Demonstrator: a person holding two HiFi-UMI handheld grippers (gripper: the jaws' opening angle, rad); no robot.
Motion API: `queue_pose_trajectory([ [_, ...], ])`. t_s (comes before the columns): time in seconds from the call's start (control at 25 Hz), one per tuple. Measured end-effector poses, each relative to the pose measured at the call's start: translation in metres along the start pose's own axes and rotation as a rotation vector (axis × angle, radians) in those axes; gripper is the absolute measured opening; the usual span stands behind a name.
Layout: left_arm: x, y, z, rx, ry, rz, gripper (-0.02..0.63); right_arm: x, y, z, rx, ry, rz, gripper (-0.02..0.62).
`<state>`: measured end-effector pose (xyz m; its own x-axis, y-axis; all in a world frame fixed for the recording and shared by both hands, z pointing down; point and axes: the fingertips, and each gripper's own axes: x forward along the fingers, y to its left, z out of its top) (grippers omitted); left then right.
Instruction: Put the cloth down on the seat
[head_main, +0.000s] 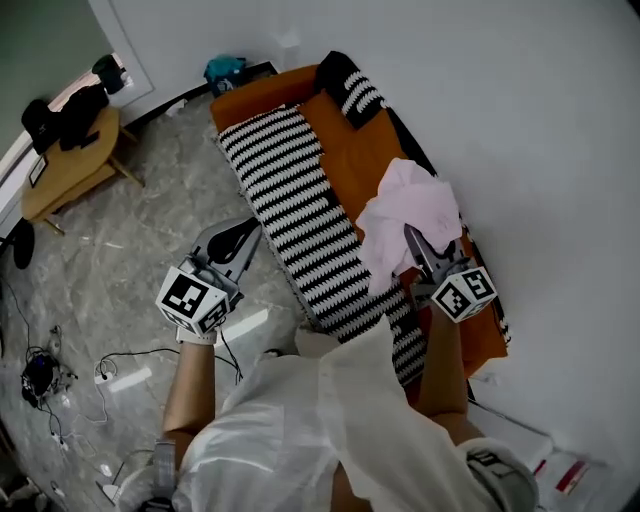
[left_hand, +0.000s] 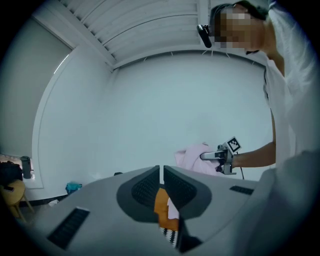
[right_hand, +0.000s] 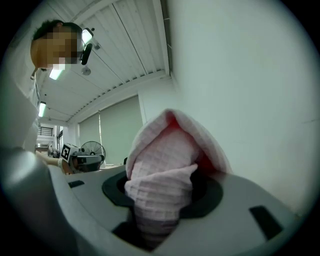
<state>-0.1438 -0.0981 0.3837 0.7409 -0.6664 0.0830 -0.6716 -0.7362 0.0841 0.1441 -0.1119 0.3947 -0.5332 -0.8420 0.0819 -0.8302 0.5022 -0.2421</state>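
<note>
Head view: right of centre, the right gripper (head_main: 418, 245) clamps the pink cloth (head_main: 405, 200) over the orange seat (head_main: 350, 150). The left gripper (head_main: 232, 240) sits left of centre.
Left gripper view: jaws together, nothing between them.
Right gripper view: the cloth (right_hand: 165, 170) fills the centre, pinched between the jaws.

Evenly and softly lit, in a cool greenish tone. Lit from ceiling lamps (right_hand: 55, 74), bright at far left in the right gripper view, and through blinds (right_hand: 112, 135) beyond. Shadowed faintly and diffusely under the wooden table (head_main: 70, 165). Sharp across the head view. Heavily bowed toward the edges in both gripper views, with black corners. Slightly soft on the near cloth (right_hand: 162, 185), red-tinted in its upper fold.
</note>
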Motion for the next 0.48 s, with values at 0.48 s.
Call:
queue_pose_trajectory([
  [0.48,0.123,0.011,-0.008,0.006,0.072,0.024,0.035,0.112,-0.148,-0.01,-0.083,0.168,0.158,0.21],
])
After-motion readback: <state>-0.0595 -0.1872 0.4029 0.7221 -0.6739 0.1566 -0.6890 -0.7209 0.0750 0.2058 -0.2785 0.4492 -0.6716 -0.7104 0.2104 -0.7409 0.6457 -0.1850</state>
